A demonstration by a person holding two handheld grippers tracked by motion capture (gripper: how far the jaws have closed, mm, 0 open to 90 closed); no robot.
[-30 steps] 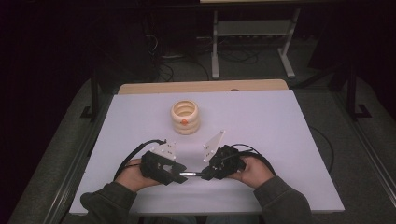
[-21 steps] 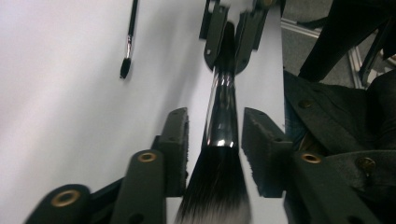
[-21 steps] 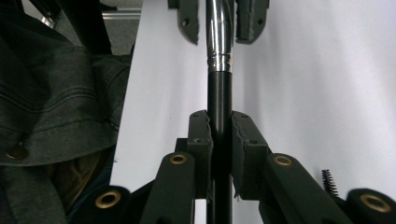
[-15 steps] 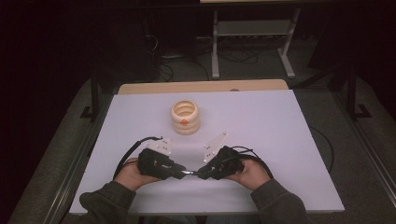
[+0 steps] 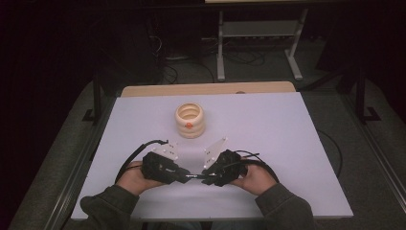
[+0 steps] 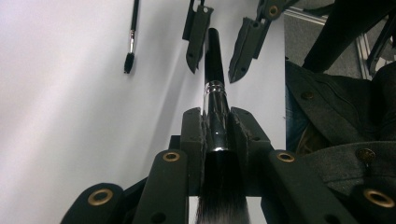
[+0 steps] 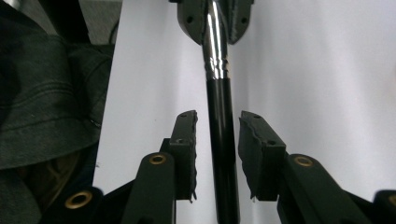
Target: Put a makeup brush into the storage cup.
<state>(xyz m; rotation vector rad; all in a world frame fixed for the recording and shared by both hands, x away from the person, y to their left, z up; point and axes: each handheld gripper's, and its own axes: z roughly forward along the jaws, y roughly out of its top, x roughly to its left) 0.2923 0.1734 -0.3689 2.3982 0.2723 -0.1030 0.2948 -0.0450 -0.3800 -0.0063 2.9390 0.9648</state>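
A makeup brush (image 6: 215, 95) with black bristles, a chrome ferrule and a black handle spans between the two grippers. My left gripper (image 6: 217, 116) is shut on the ferrule after its jaws have just been closing. In the right gripper view, my right gripper (image 7: 218, 119) stands open around the brush handle (image 7: 222, 135), a gap on each side; its jaws have just been opening. In the high view the left gripper (image 5: 184, 176) and the right gripper (image 5: 205, 176) face each other tip to tip near the table's front.
A cream ribbed holder (image 5: 189, 120) with an orange spot stands mid-table behind the grippers. In the left gripper view a thin small brush (image 6: 130, 42) lies on the white table top (image 5: 287, 143). A person's dark sleeves (image 5: 287, 211) come in at the front edge.
Both hands have hardly shifted, and the brush still lies between the two grippers. In the high view the jaws are too small to show any difference.
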